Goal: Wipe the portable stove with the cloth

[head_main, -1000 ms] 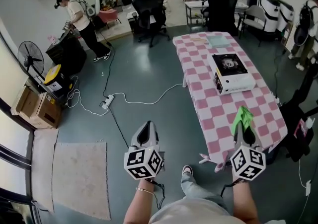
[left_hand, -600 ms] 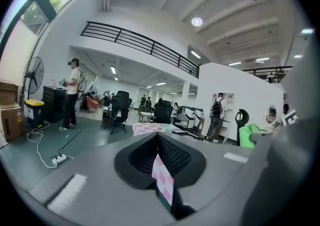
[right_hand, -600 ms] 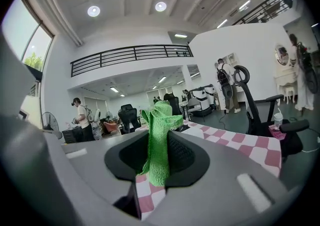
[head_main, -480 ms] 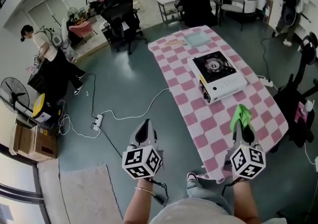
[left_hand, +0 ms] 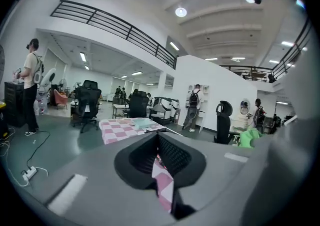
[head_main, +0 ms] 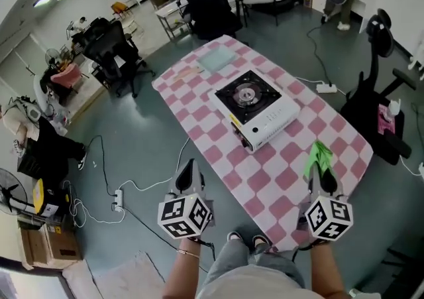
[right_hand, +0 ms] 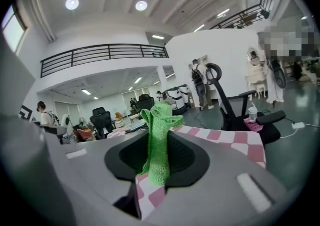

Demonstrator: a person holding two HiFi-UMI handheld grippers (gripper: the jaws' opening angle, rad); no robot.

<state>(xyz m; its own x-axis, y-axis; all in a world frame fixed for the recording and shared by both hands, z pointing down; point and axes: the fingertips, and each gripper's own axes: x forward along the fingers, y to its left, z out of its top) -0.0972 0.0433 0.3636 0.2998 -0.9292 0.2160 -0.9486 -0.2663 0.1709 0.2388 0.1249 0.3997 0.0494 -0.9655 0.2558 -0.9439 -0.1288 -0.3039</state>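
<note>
**Status: Cloth Held in the Right Gripper, Clear of the Stove**

**Right gripper.** In the head view, the right gripper [head_main: 322, 181] is positioned above the near right part of the long table with the pink-and-white checked tablecloth [head_main: 199, 133]. In the right gripper view, the jaws of the right gripper [right_hand: 157, 156] are clamped on a bright green woven cloth [right_hand: 159, 132]. The cloth stands upright between the jaws. Its upper end projects past the jaw tips and folds over. In the head view, the green cloth [head_main: 319, 156] shows as a bunched tuft at the front of the gripper.

**Left gripper.** In the head view, the left gripper [head_main: 188, 170] is positioned above the grey floor, just beside the near left edge of the table. In the left gripper view, the jaws of the left gripper [left_hand: 159, 156] are brought together and nothing is held between them. The checked tablecloth [left_hand: 120, 129] shows beyond them.

**Stove.** The white box-shaped portable gas stove with the black burner top [head_main: 255, 107] rests on the middle of the table, set at an angle to the table edges. The stove is well apart from the cloth and from both grippers.

**Other items.** A flat pale green sheet [head_main: 215, 60] lies at the far end of the table.
</note>
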